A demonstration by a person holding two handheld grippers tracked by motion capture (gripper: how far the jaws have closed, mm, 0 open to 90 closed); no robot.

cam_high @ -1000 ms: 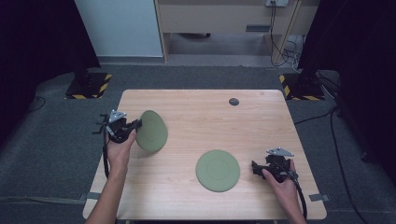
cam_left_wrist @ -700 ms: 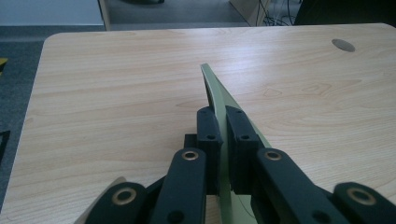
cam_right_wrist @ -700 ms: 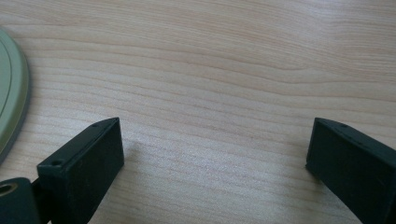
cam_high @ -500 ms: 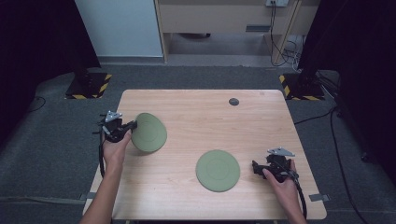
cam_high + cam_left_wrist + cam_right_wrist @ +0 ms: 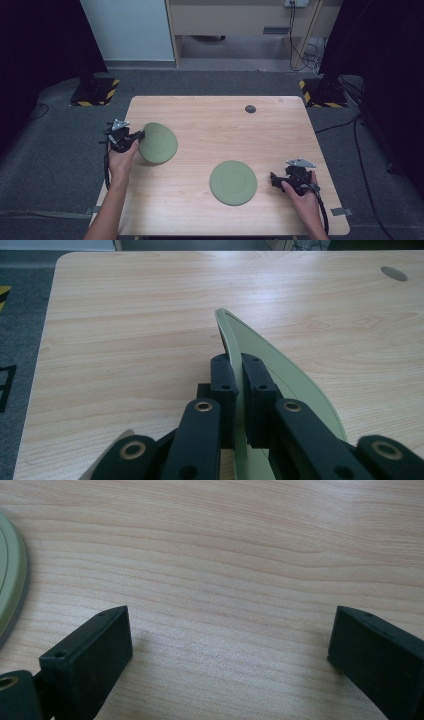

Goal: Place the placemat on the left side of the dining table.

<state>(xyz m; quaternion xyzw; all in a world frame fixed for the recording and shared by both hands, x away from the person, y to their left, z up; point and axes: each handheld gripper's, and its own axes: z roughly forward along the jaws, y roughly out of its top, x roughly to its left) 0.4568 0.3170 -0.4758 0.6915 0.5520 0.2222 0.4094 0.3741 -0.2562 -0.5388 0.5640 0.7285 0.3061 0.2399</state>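
A green plate [image 5: 157,142] is held tilted above the table's left side, and my left gripper [image 5: 134,137] is shut on its rim. In the left gripper view the plate [image 5: 285,375] runs edge-on between the two black jaws of the left gripper [image 5: 239,390]. A second green plate [image 5: 233,182] lies flat near the front middle of the table. My right gripper [image 5: 276,180] rests low at the front right, just right of that plate, jaws open. In the right gripper view the right gripper [image 5: 230,645] has bare wood between its jaws and the flat plate's rim [image 5: 10,580] at the left edge.
The wooden table [image 5: 220,125] has a small dark round disc [image 5: 250,108] near its far edge. Grey carpet surrounds it, with black stand bases and yellow-black tape at both far corners. Cables trail from each gripper.
My left gripper has drawn the tilted plate a little leftward and toward the far side, and the plate leans flatter. The right gripper and the flat plate have not moved.
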